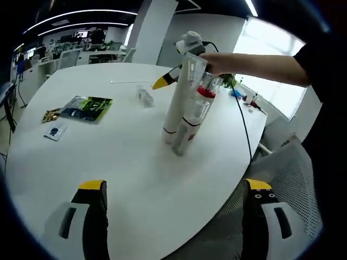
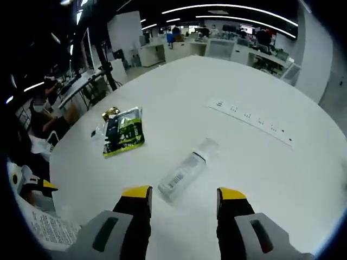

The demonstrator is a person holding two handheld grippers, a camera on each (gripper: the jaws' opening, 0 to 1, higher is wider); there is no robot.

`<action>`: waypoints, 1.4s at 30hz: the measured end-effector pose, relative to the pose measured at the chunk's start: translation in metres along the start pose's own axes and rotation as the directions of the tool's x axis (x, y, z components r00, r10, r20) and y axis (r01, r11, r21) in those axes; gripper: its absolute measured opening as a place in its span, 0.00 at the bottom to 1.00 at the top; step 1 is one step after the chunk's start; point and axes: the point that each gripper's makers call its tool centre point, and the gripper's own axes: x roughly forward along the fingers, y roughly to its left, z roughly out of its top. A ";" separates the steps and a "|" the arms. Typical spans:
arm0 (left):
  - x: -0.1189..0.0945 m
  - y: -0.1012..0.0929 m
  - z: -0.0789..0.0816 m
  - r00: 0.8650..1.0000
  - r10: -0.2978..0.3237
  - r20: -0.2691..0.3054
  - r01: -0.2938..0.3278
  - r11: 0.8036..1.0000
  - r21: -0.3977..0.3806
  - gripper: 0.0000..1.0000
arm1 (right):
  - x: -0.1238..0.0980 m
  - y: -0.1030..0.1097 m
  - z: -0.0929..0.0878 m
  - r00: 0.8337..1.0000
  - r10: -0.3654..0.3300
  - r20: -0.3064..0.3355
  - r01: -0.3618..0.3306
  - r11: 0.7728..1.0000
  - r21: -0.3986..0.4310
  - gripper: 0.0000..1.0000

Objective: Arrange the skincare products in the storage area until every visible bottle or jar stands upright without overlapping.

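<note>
Task looks partly done: in the left gripper view, a tall white tube point(image 1: 176, 105), a red-capped bottle point(image 1: 205, 92) and a clear bottle point(image 1: 187, 127) are standing upright and bunched close on the white round table point(image 1: 124, 162), w/ the right gripper point(image 1: 162, 82) reaching in beside them. The left gripper point(image 1: 176, 197) is hanging back, jaws wide & empty. The right gripper view is showing what's left: a clear labelled bottle point(image 2: 187, 169) lying flat just ahead of the right gripper's point(image 2: 184, 201) wide, empty jaws, plus a green snack packet point(image 2: 123, 132) & a flat strip point(image 2: 252, 120).
</note>
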 end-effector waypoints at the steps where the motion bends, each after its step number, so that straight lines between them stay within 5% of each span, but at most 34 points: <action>1: 0.000 0.001 0.000 1.000 0.004 0.002 -0.004 1.000 -0.001 0.97 | 0.004 0.000 0.000 1.000 0.002 -0.004 -0.002 1.000 0.000 0.48; 7: -0.003 0.007 0.005 0.999 0.022 0.037 -0.020 0.999 -0.041 0.97 | 0.025 0.000 0.008 1.000 -0.022 0.017 0.022 1.000 0.013 0.50; 10: -0.002 0.007 0.004 0.999 0.028 0.036 -0.026 0.998 -0.049 0.96 | 0.034 -0.004 0.002 0.998 -0.058 -0.017 0.057 0.996 -0.062 0.48; 20: -0.001 0.009 0.002 0.999 0.035 0.018 -0.034 0.998 -0.048 0.96 | 0.040 -0.024 -0.009 0.992 -0.102 -0.068 0.086 0.973 -0.216 0.18; 27: -0.001 0.008 0.002 0.999 0.036 0.018 -0.035 0.998 -0.052 0.95 | 0.041 -0.025 -0.007 0.994 -0.081 -0.072 0.051 0.936 -0.348 0.13; 42: -0.002 0.009 0.002 0.999 0.038 0.019 -0.037 0.998 -0.051 0.94 | 0.038 -0.031 -0.012 0.999 -0.030 -0.014 0.028 0.988 -0.150 0.10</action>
